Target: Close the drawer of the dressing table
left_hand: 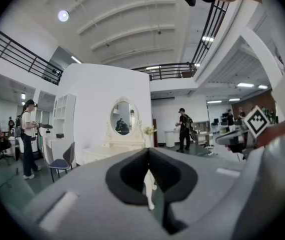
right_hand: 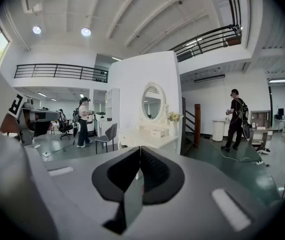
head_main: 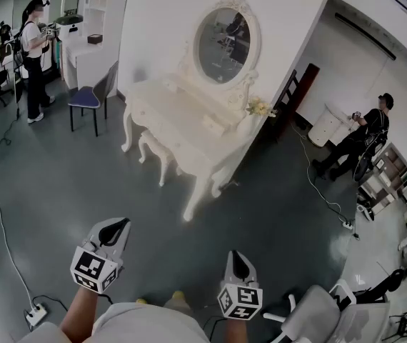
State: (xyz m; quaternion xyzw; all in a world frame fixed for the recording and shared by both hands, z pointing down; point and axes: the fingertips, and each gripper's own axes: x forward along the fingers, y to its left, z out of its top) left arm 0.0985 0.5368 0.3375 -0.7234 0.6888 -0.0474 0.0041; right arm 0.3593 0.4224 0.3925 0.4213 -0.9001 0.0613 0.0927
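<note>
The white dressing table [head_main: 182, 123] stands against a white partition wall, a few steps ahead of me, with an oval mirror [head_main: 225, 45] on top and a stool [head_main: 155, 148] tucked under it. A small drawer unit [head_main: 214, 123] sits on the tabletop below the mirror; one drawer seems to stick out a little. My left gripper [head_main: 123, 224] and right gripper [head_main: 235, 254] are held low near my body, far from the table, both shut and holding nothing. The left gripper view shows the table [left_hand: 113, 146] beyond the shut jaws. The right gripper view shows the drawer unit [right_hand: 157, 132].
A chair [head_main: 88, 98] and a white desk [head_main: 89, 52] stand back left beside a person [head_main: 33, 56]. Another person [head_main: 364, 138] is near a white cabinet [head_main: 326, 126] at the right. An office chair [head_main: 318, 316] is by my right side. A power strip [head_main: 36, 311] and cables lie on the floor.
</note>
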